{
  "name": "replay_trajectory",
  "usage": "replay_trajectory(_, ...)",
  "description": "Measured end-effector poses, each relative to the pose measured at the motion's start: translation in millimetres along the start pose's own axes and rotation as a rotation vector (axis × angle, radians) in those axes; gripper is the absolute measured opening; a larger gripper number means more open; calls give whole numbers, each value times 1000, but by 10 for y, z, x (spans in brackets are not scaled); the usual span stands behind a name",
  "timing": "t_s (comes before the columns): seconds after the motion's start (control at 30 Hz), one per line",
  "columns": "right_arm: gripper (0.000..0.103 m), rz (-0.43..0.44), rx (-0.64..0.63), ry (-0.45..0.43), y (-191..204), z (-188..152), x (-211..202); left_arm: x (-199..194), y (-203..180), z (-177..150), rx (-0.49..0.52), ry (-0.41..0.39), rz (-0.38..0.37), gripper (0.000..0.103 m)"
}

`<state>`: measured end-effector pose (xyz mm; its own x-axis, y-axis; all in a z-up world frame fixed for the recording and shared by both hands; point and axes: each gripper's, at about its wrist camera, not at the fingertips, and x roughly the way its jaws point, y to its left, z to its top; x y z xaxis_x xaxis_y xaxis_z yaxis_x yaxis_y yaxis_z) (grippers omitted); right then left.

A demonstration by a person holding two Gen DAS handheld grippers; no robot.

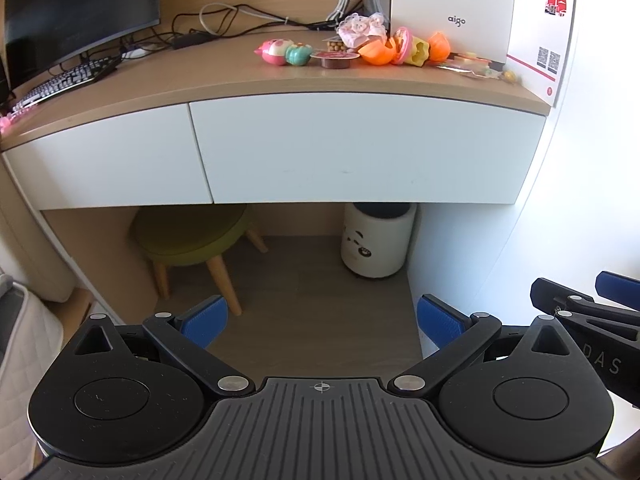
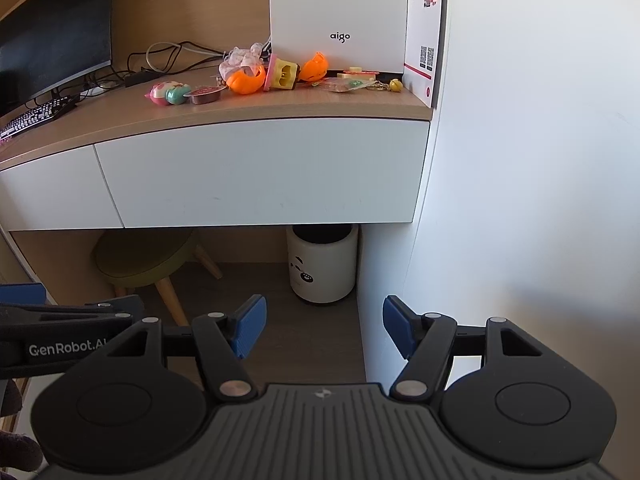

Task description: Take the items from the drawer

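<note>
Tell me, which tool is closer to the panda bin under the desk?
Right. The right tool sits almost straight in front of the panda bin; the left tool is off to the bin's left, nearer the green stool.

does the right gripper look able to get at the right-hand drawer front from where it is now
Probably yes. The right gripper has open, empty jaws aimed toward the closed drawer, with only bare floor between. No handle shows, so it would likely hook the lower edge.
</note>
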<state>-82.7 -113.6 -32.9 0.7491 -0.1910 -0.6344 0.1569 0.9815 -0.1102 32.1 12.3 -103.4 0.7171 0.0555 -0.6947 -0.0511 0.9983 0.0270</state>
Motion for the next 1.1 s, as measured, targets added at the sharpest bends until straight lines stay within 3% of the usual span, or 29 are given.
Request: replay_trajectory(1.1, 65, -5, 15, 8, -41, -7, 27, 68, 1, -4, -1, 5, -3, 103)
